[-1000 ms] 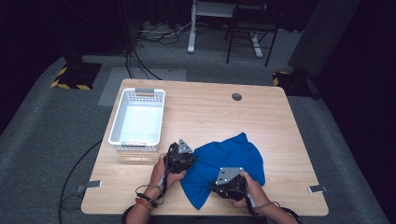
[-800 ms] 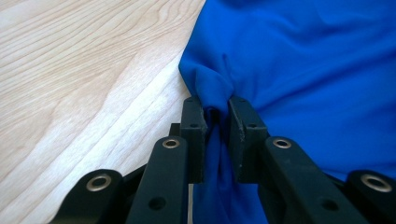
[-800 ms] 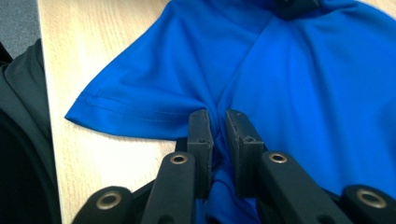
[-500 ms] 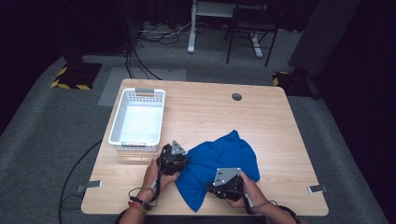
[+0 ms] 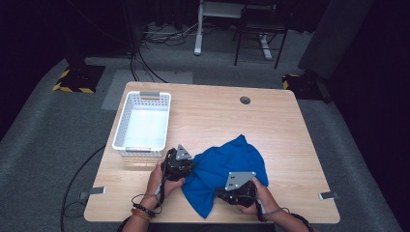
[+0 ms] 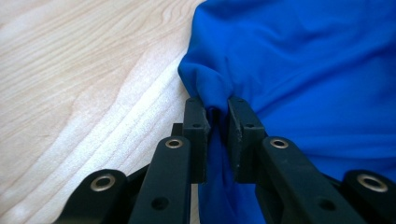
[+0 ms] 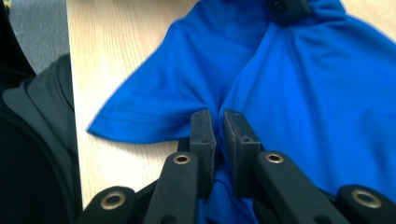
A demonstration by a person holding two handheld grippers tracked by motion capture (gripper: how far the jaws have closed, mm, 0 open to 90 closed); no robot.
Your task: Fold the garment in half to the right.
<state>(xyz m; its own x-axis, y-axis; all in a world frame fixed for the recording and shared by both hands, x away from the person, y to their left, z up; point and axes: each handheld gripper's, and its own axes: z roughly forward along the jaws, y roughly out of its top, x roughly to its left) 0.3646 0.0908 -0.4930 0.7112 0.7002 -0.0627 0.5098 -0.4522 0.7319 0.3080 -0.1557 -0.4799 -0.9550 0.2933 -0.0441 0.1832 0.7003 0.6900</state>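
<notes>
Here each hand-held gripper, left (image 6: 217, 105) and right (image 7: 218, 116), pinches the blue shirt (image 5: 227, 166) bunched between its jaws

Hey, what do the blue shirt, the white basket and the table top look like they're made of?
Blue shirt: thin smooth knit, likely synthetic, with a slight sheen, soft folds and a stitched hem. White basket: looks like moulded plastic, with slotted walls and a matte finish. Table top: pale wood grain, probably laminate or veneer.

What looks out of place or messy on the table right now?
Only the blue shirt: it lies rumpled near the front edge, pinched by the left gripper and right gripper. The white basket sits square, apart from it. Nothing is spilled or damaged.
</notes>
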